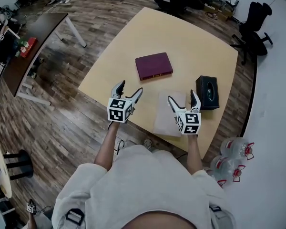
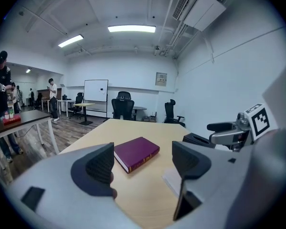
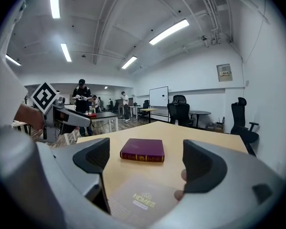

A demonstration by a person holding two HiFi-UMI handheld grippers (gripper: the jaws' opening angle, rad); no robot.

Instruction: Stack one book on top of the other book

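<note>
Both of your grippers hover over the table's [image 1: 190,42] near edge. Your left gripper [image 1: 130,88] is spread wide with nothing between its jaws, just left of the pale book [image 1: 168,117]. Your right gripper [image 1: 183,97] is released too, jaws apart and empty, hanging right above that pale book, which lies flat at the near edge. The maroon book [image 1: 154,66] lies flat near the table's middle, apart from the pale one. A black box [image 1: 207,92] stands just right of the pale book.
</note>
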